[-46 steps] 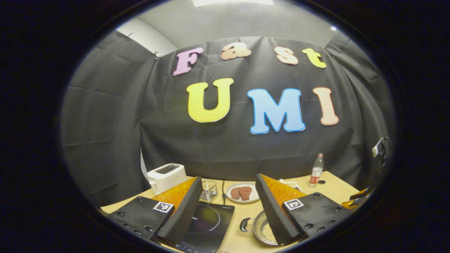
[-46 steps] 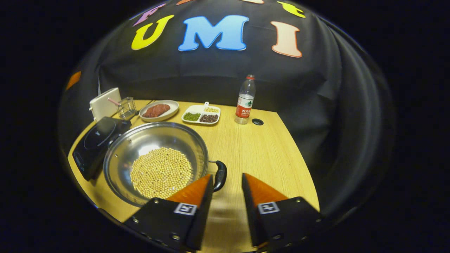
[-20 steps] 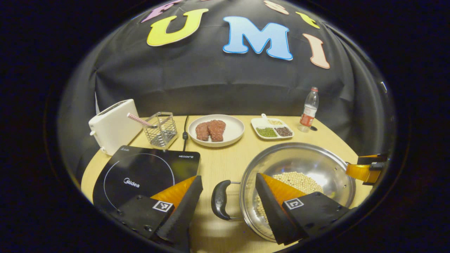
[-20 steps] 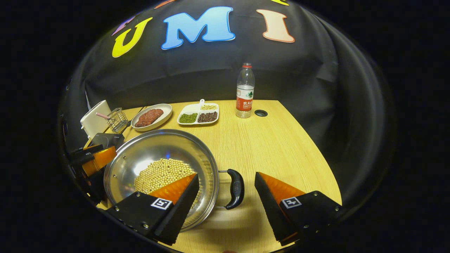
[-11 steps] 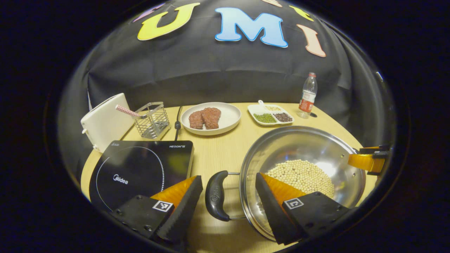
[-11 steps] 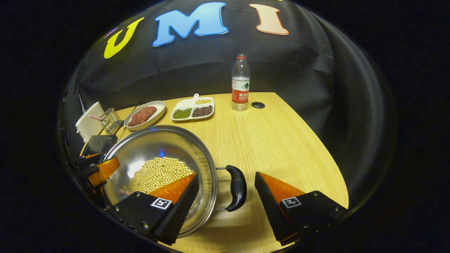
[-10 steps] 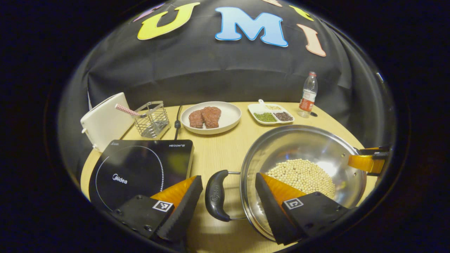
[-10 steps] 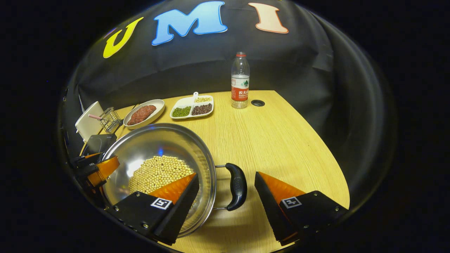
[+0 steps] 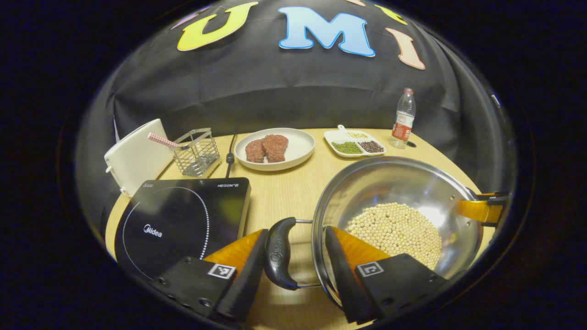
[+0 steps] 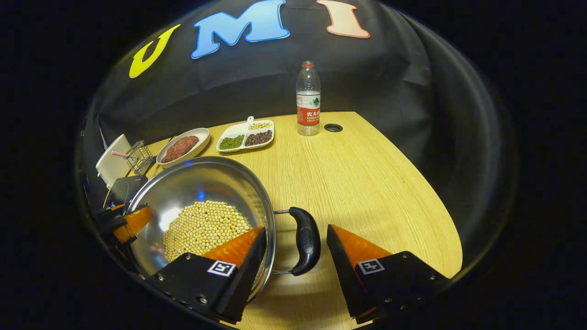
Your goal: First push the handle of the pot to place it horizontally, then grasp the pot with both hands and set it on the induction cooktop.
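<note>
Both tongs gape around pot point(image 9: 394, 206) handles; handle contact is hard to judge.

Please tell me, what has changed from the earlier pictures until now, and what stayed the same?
Both grippers came down to the pot and narrowed: the left gripper now brackets its left handle, the right gripper its right handle, neither visibly clamped. The pot, induction cooktop and other tableware stayed put.

pot point(image 9: 412, 192) right of cooktop point(image 9: 183, 220) | plate point(image 9: 300, 146) behind both
</note>
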The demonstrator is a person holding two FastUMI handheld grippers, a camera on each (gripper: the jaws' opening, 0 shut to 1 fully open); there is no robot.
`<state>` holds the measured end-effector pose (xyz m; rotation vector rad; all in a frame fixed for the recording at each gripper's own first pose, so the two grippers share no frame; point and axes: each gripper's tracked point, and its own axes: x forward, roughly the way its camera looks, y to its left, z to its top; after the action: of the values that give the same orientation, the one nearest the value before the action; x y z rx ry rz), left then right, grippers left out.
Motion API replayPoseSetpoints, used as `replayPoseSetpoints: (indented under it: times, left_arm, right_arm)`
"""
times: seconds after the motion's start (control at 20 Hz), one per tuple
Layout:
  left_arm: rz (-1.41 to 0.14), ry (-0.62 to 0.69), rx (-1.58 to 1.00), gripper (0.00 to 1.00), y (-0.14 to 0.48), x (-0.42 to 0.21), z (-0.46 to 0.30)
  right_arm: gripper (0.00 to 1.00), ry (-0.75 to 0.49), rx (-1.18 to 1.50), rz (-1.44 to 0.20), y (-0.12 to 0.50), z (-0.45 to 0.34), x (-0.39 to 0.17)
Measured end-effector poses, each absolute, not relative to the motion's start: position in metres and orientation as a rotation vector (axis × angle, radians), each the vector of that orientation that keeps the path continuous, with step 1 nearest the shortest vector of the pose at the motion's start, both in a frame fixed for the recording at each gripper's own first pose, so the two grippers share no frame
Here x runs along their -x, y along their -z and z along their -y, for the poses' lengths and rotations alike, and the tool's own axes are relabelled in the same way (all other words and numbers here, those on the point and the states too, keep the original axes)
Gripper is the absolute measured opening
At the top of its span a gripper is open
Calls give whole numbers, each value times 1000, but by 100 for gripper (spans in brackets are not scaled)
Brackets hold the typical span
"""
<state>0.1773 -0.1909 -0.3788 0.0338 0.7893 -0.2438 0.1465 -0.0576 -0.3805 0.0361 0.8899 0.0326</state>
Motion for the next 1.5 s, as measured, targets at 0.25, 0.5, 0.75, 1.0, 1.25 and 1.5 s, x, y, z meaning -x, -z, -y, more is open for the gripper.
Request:
replayPoseSetpoints:
  times: [0.25, 0.5, 0.75, 1.0, 1.25, 1.5]
  left_arm:
    - [-784, 239, -38, 71, 376, -176, 190]
    - [-796, 220, -21, 72, 375, -168, 194]
    - [-772, 198, -18, 72, 337, -146, 206]
    - [-743, 141, -11, 72, 305, -122, 207]
    - [-735, 103, 3, 72, 291, -102, 201]
    - [-719, 121, 7, 74, 280, -100, 182]
  right_arm:
    - [53, -31, -12, -877, 377, 56, -147]
    - [53, -45, 19, -872, 369, 65, -141]
    - [53, -71, 34, -852, 344, 78, -134]
    - [53, -118, 30, -824, 322, 89, -124]
    - [53, -147, 41, -804, 306, 88, -115]
    - [53, -130, 47, -796, 293, 71, -104]
